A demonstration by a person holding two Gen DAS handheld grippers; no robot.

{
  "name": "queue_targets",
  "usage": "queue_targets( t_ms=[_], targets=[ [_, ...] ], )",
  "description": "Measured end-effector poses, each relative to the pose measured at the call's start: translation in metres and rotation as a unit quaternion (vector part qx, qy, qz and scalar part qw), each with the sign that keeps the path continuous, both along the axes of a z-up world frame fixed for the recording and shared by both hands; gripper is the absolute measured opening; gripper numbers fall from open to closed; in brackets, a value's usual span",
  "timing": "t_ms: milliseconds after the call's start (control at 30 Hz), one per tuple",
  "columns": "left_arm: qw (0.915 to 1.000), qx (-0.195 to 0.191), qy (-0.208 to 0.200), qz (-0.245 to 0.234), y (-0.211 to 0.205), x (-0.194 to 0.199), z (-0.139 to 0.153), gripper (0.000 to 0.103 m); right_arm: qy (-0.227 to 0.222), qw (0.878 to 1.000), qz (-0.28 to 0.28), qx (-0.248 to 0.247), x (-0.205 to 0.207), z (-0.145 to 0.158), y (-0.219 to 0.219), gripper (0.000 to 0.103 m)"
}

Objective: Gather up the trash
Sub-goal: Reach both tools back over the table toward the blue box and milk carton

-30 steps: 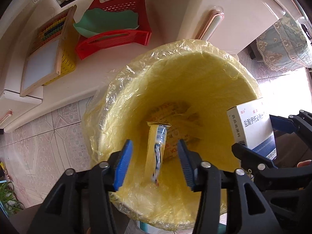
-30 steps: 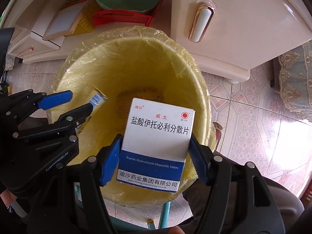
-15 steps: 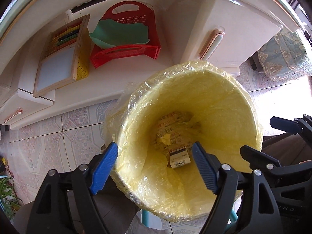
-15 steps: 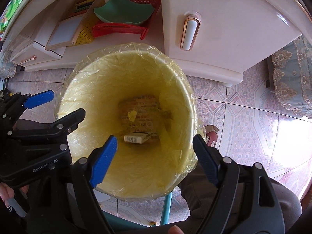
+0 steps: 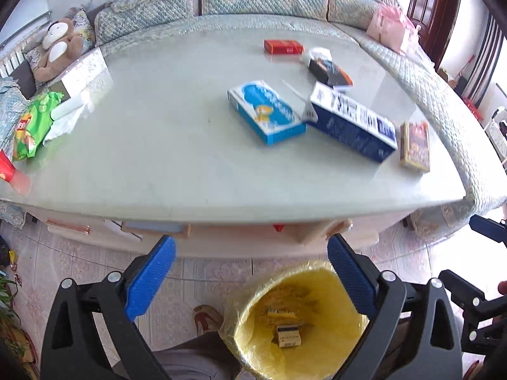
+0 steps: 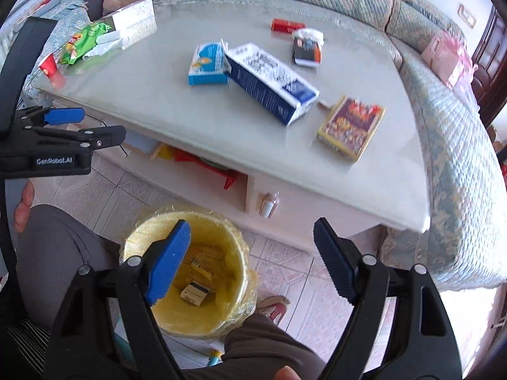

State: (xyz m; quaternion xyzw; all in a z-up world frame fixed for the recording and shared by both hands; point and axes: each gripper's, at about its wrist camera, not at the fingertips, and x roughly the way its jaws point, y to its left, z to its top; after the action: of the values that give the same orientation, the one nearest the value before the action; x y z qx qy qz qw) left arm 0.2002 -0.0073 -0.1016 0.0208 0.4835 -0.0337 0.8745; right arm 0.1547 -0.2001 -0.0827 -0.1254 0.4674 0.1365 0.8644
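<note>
Having let the white box and wrapper fall into the yellow bin [image 5: 298,326] below your jaws, both grippers, left [image 5: 250,280] and right [image 6: 253,261], now gape empty, jaws just opened, facing the boxes [image 5: 266,110] ahead on the counter [image 5: 158,145].

The right gripper [image 6: 250,259] is held with jaws wide and empty; a yellow-lined bin [image 6: 234,288] is seen just beyond its left jaw.

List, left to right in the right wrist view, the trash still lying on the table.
green snack bag → light blue box → dark blue carton → yellow-edged pack.
</note>
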Motion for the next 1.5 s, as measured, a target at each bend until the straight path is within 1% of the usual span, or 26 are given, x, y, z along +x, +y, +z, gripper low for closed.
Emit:
queue_targets(
  t_ms=[67,167,267,300,367,567,633,733,833,933,1000,1100,1133,1200,1233,1267,1300,1367,1433,1500],
  targets=[
    [0.9997,0.002,-0.019,0.015,0.001,0.014,0.018,0.096,-0.023,1.0,0.02,-0.007,0.008,0.021,-0.002,0.086],
    [0.9988,-0.002,-0.029,0.039,0.001,0.032,0.035,0.096,-0.042,0.998,0.038,-0.012,0.021,0.042,-0.001,0.09],
    [0.998,-0.003,-0.032,0.055,0.001,0.039,0.044,0.096,-0.05,0.998,0.044,-0.021,0.028,0.053,-0.002,0.092],
    [0.9979,-0.002,-0.032,0.056,0.001,0.036,0.046,0.096,-0.053,0.997,0.046,-0.022,0.03,0.057,-0.001,0.096],
    [0.998,0.003,-0.035,0.053,-0.002,0.031,0.052,0.096,-0.054,0.997,0.051,-0.022,0.032,0.063,0.001,0.097],
    [0.9982,0.014,-0.039,0.043,-0.005,0.024,0.066,0.096,-0.055,0.996,0.071,-0.022,0.036,0.07,0.011,0.097],
    [0.9978,0.021,-0.044,0.045,-0.004,0.029,0.068,0.096,-0.06,0.994,0.091,-0.025,0.041,0.07,0.014,0.097],
    [0.9965,0.025,-0.059,0.054,-0.002,0.045,0.069,0.096,-0.068,0.99,0.119,-0.031,0.056,0.065,0.017,0.097],
    [0.9964,0.019,-0.058,0.058,-0.002,0.073,0.061,0.096,-0.064,0.988,0.136,-0.029,0.087,0.052,0.018,0.097],
    [0.9971,0.023,-0.042,0.058,-0.002,0.108,0.046,0.096,-0.053,0.986,0.155,-0.039,0.12,0.035,0.023,0.097],
    [0.9971,0.016,-0.027,0.07,0.0,0.133,0.035,0.096,-0.031,0.985,0.165,-0.049,0.143,0.022,0.027,0.097],
    [0.9958,-0.006,0.013,0.091,0.004,0.167,0.015,0.096,0.012,0.982,0.184,-0.032,0.171,0.008,0.029,0.097],
    [0.9948,0.004,0.029,0.097,0.002,0.177,0.009,0.096,0.025,0.981,0.191,-0.027,0.177,0.006,0.029,0.097],
    [0.9929,-0.004,0.05,0.108,0.001,0.192,0.0,0.096,0.046,0.977,0.209,-0.022,0.188,-0.001,0.03,0.097],
    [0.9905,-0.005,0.066,0.12,0.0,0.199,-0.006,0.096,0.056,0.976,0.211,-0.026,0.192,-0.004,0.03,0.097],
    [0.9886,-0.017,0.084,0.124,-0.001,0.205,-0.013,0.096,0.069,0.973,0.218,-0.025,0.196,-0.006,0.03,0.097],
    [0.9867,-0.019,0.096,0.13,-0.002,0.21,-0.018,0.096,0.077,0.972,0.223,-0.021,0.199,-0.008,0.03,0.097],
    [0.9841,-0.023,0.107,0.14,-0.005,0.218,-0.025,0.096,0.093,0.967,0.238,-0.013,0.202,-0.012,0.03,0.097],
    [0.9815,-0.005,0.121,0.148,-0.011,0.225,-0.032,0.096,0.098,0.962,0.254,-0.011,0.202,-0.013,0.033,0.097],
    [0.9784,-0.006,0.132,0.159,-0.013,0.233,-0.038,0.096,0.1,0.957,0.272,-0.013,0.201,-0.016,0.037,0.097]
  ],
)
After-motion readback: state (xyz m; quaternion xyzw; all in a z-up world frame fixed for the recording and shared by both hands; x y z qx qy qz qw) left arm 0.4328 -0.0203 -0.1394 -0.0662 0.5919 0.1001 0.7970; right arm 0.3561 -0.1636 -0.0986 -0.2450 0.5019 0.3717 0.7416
